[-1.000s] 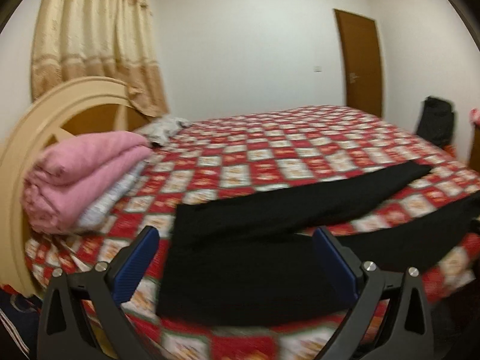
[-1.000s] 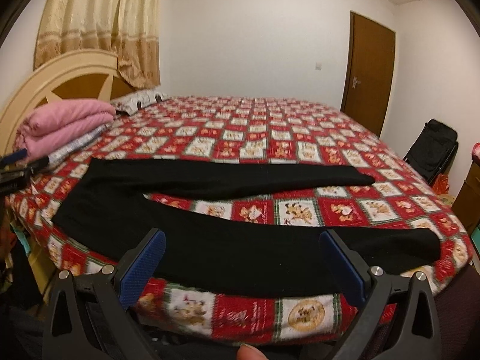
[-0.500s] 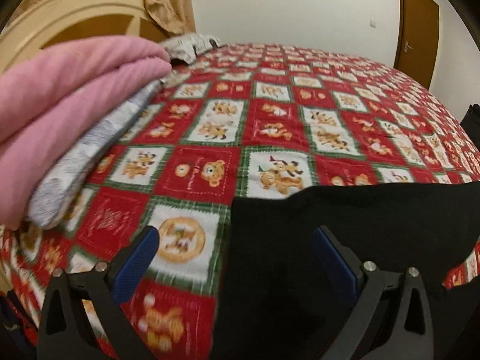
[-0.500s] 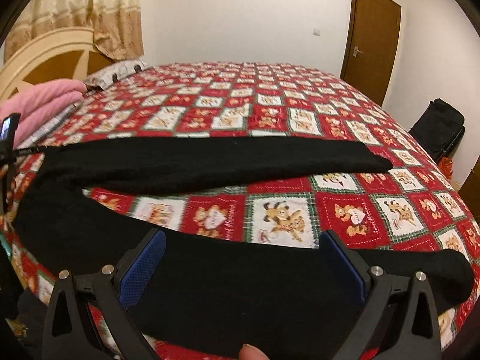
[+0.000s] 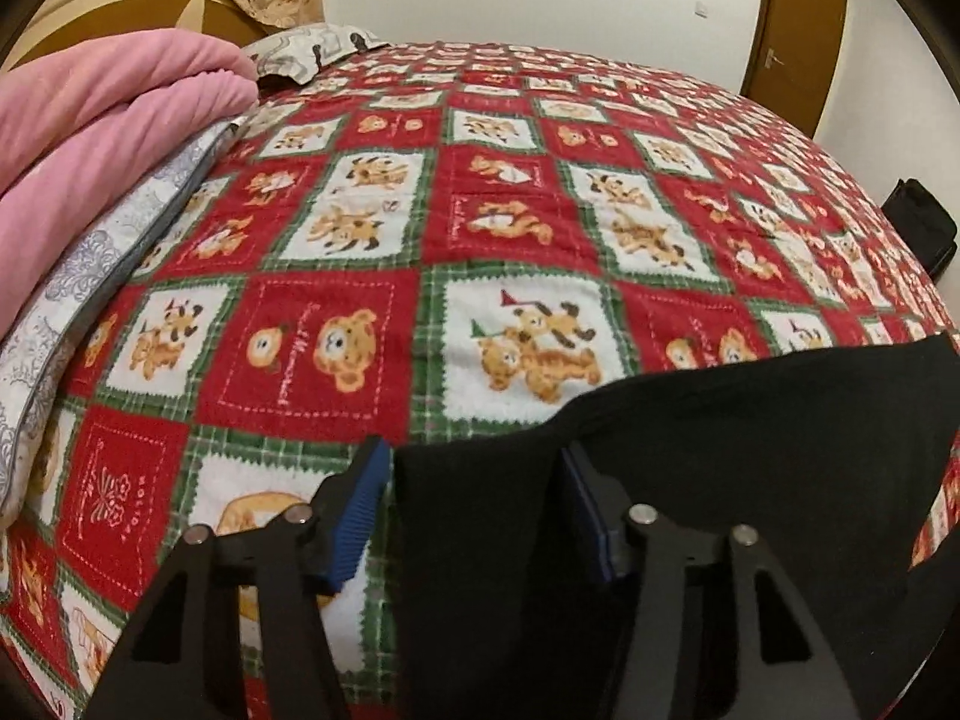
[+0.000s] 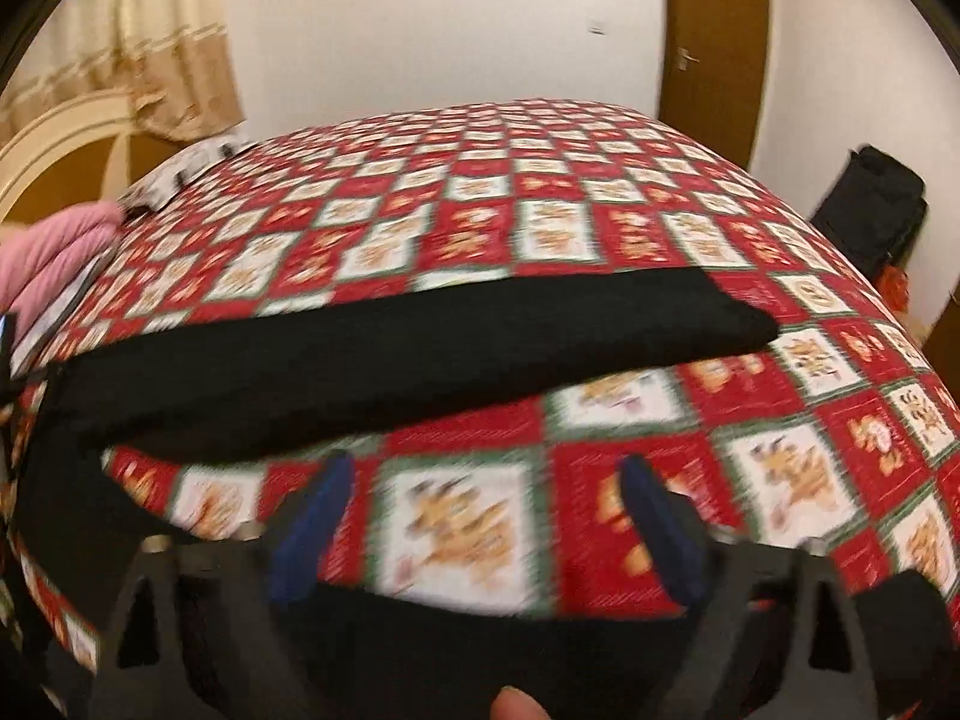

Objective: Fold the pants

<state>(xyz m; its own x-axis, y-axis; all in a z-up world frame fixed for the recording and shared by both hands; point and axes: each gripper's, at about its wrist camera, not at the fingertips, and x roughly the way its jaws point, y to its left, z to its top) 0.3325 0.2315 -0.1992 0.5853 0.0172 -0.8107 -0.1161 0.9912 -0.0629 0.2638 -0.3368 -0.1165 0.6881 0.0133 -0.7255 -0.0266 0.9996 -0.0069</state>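
Note:
Black pants [image 6: 420, 354] lie spread on a red patchwork bedspread [image 6: 540, 192], the far leg stretched to the right and the near leg [image 6: 480, 654] along the bed's front edge. In the left wrist view my left gripper [image 5: 471, 480] has its blue-padded jaws partly closed around a raised corner of the pants' waist [image 5: 480, 516], with a gap still showing on the left. My right gripper [image 6: 480, 498] is open, low over the near leg, its fingers [image 6: 654, 516] over the bedspread.
Folded pink blankets [image 5: 102, 120] and a grey patterned pillow [image 5: 72, 288] sit at the bed's left by the headboard. A brown door [image 6: 714, 30] and a black bag [image 6: 870, 210] are at the right. A thumb tip [image 6: 516, 705] shows at the bottom.
Both grippers have moved down and closer to the bed. The left jaws have narrowed around the waist corner. The right gripper has dropped to the near leg, still open.

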